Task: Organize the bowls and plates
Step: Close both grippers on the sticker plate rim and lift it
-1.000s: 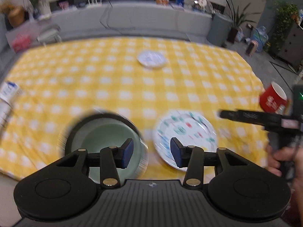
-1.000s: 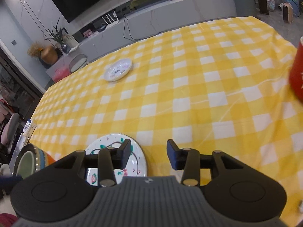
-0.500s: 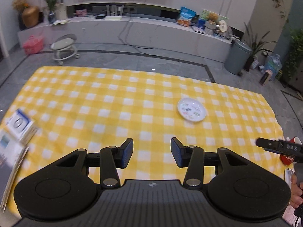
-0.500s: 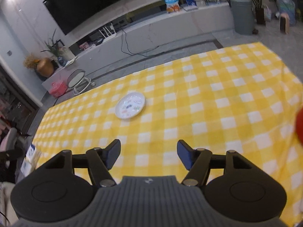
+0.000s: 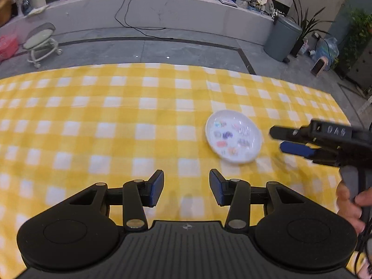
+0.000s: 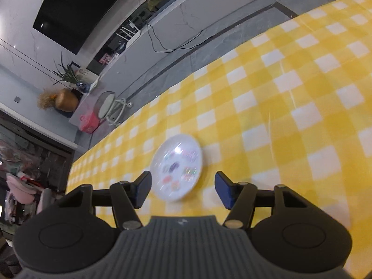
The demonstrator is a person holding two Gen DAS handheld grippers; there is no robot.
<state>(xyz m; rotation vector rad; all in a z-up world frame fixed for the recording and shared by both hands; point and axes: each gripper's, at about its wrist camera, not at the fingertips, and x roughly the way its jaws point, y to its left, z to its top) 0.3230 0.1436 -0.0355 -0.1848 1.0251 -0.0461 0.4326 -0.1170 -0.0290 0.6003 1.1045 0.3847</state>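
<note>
Two tools hang over the yellow-checked tabletop (image 5: 97, 121). Right tool (image 6: 182, 189), jaws just narrowed yet apart and empty, has the small patterned plate (image 6: 176, 167) just ahead between its fingers. Left tool (image 5: 186, 189), apart, sits farther. Beyond: grey floor, low cabinet.

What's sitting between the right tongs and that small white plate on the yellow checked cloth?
Nothing visible. Only bare yellow checked tablecloth lies between the open right tongs and the small white plate, which is just ahead of the tips.
</note>
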